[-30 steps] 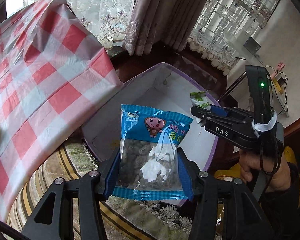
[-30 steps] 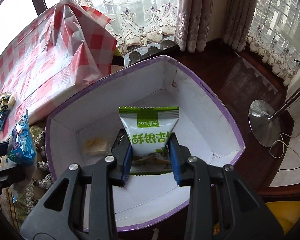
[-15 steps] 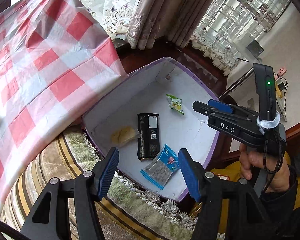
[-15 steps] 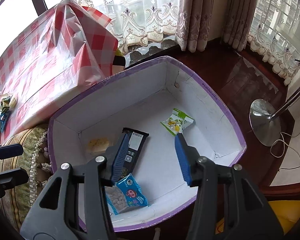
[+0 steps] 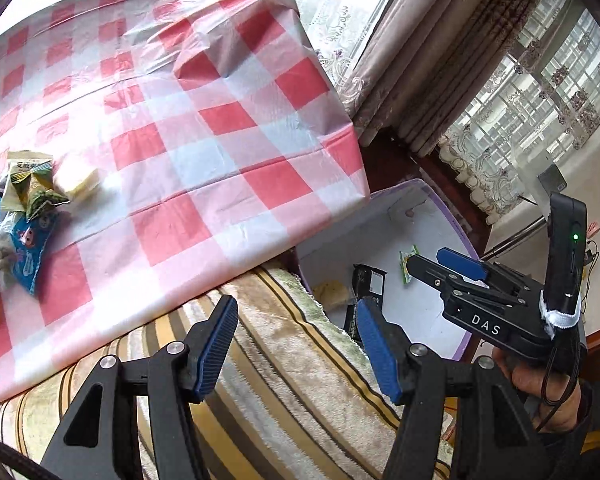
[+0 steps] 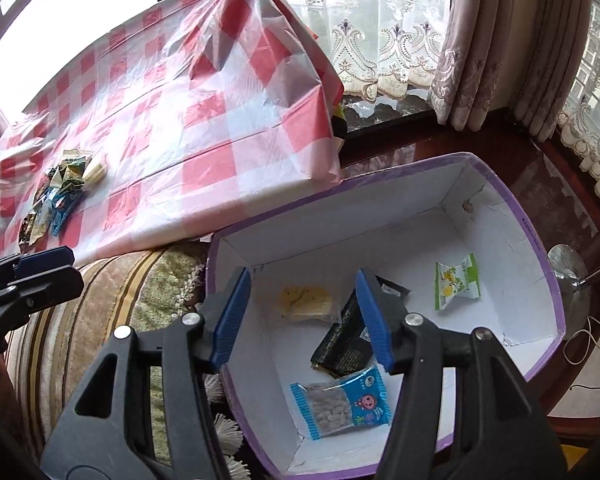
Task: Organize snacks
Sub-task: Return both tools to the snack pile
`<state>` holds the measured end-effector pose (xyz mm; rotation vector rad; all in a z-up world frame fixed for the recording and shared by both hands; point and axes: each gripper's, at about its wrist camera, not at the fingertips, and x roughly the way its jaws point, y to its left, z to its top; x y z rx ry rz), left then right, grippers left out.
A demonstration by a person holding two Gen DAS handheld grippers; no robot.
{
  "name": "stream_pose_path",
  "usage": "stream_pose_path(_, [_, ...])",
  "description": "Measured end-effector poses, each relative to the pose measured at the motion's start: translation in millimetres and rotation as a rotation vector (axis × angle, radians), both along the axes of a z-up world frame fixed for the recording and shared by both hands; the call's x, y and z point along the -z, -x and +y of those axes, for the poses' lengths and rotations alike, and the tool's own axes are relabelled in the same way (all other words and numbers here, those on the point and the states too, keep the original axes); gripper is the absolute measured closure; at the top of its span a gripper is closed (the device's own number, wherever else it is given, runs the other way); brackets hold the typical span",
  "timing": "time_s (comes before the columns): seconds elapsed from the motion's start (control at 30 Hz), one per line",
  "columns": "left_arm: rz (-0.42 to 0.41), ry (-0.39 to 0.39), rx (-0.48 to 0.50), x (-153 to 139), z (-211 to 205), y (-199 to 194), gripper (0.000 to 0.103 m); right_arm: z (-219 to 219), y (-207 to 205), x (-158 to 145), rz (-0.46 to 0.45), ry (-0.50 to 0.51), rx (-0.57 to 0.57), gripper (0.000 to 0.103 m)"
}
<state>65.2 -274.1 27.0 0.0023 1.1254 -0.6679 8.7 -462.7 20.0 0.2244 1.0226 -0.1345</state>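
Both grippers hung spread and empty, the right gripper (image 6: 300,320) having just widened over the purple-rimmed white cardboard box (image 6: 540,276). The remaining heap of snack packets (image 5: 18,220) lay at ten o'clock on the red-checked tablecloth (image 5: 220,128), nearer the left gripper (image 5: 296,348).

A red-checked tablecloth (image 6: 204,128) drapes over a striped cushion (image 5: 300,360), with lace curtains (image 6: 380,40) behind, perhaps a window.

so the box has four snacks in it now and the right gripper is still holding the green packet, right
Not quite. The purple-rimmed box does hold four snacks, but the right gripper holds nothing: its jaws have just been opening and stand apart with nothing between them. The green packet lies on the box floor, as the right wrist view shows.
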Motion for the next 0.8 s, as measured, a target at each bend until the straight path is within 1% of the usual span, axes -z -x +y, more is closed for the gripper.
stream_pose_path(0.13, [0.001, 0.027, -0.102, -2, 39, -10, 0.041, 29, -11, -4, 0.0, 0.006, -0.066, 0.042])
stream_pose_path(0.4, [-0.009, 0.061, -0.319, -2, 128, -25, 0.041, 75, -29, -7, 0.002, 0.007, -0.154, 0.04])
stream_pose_path(0.5, [-0.015, 0.063, -0.399, -1, 159, -27, 0.041, 89, -36, -7, 0.006, 0.022, -0.189, 0.04])
stream_pose_path(0.7, [-0.035, 0.054, -0.561, 2, 224, -30, 0.041, 108, -52, -8, 0.001, 0.017, -0.212, 0.039])
stream_pose_path(0.8, [-0.038, 0.047, -0.62, 5, 249, -32, 0.041, 119, -62, -8, -0.005, 0.025, -0.234, 0.039])
